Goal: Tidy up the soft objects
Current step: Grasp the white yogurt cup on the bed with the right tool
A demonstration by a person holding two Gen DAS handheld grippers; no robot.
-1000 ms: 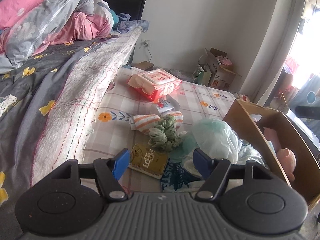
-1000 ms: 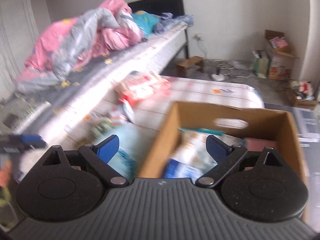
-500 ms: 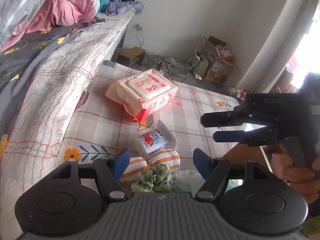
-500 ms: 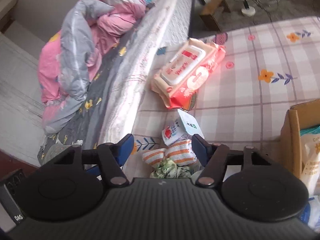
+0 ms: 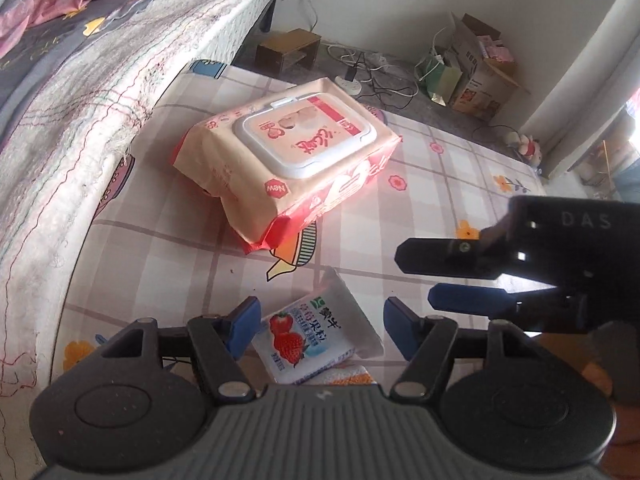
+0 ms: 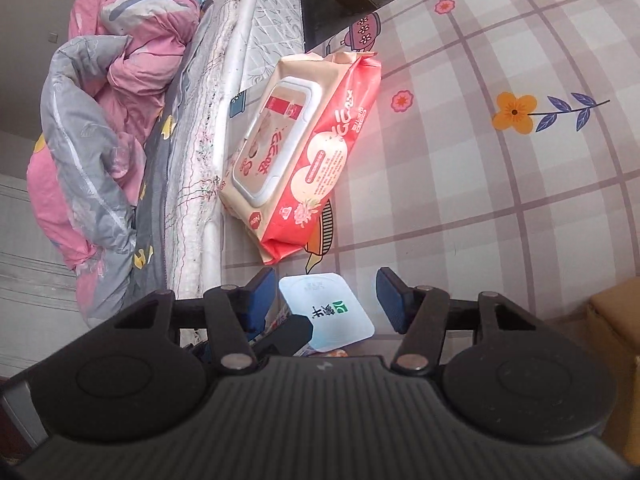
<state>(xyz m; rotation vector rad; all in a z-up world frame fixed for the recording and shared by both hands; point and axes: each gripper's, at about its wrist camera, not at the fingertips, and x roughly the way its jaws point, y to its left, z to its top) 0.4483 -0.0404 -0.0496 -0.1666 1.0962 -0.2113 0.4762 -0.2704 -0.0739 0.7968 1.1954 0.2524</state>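
Left gripper (image 5: 318, 330) points down at the mat (image 5: 460, 168), jaws apart, closing a little just now. The pouch (image 5: 316, 342) with the strawberry print lies between the blue pads; no pad touches it. Its near end is cut off by the gripper body, with a striped cloth (image 5: 348, 376) barely showing under it.

Right gripper (image 6: 326, 298) also has its jaws apart, having just closed partway. It hovers over the same pouch (image 6: 326, 312), pale end up, pads clear of it on both sides. In the left view the right gripper (image 5: 424, 280) comes in from the right edge, fingers stacked, just beside the pouch.

Wipes pack (image 5: 288, 160) lies on the mat beyond the pouch, near the bed (image 5: 80, 92) edge, lid up. Open mat lies right of the pack, toward the far rim. Box (image 6: 616, 344) corner is cut off at the right edge of the right view. Quilt (image 6: 92, 128) is bunched on the bed. Floor clutter past the mat is too small to make out.
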